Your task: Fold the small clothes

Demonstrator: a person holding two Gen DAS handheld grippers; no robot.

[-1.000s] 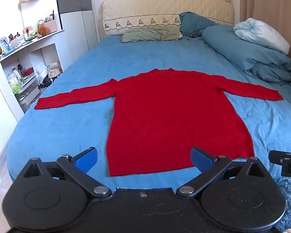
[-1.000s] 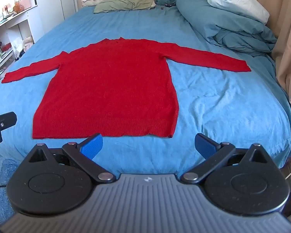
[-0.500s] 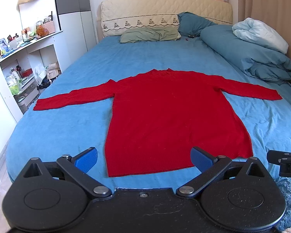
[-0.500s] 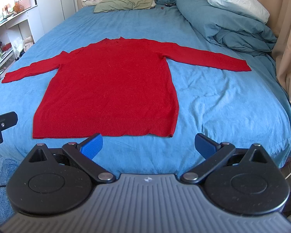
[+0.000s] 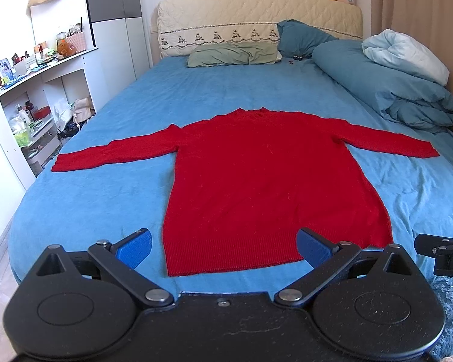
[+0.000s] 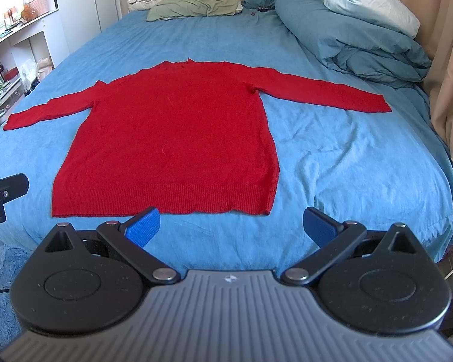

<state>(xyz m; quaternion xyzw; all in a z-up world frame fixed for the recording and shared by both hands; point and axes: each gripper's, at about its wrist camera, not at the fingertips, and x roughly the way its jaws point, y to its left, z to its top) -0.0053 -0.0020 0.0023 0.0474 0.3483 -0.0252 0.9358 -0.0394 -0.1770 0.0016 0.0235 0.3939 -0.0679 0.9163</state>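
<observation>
A red long-sleeved sweater (image 5: 265, 181) lies flat on the blue bed sheet (image 5: 111, 211), both sleeves spread out sideways, hem toward me. It also shows in the right wrist view (image 6: 172, 144). My left gripper (image 5: 223, 246) is open and empty, hovering over the hem near its left corner. My right gripper (image 6: 231, 226) is open and empty, just in front of the hem's right part. Neither touches the sweater.
A blue duvet with a pale blanket (image 5: 401, 69) is piled at the bed's right. Pillows (image 5: 232, 55) and a padded headboard stand at the far end. White shelves (image 5: 30, 96) with clutter stand left of the bed. A curtain (image 6: 450, 90) hangs on the right.
The left gripper has eased slightly forward and right, toward the hem. The right gripper and the sweater have not visibly moved.
</observation>
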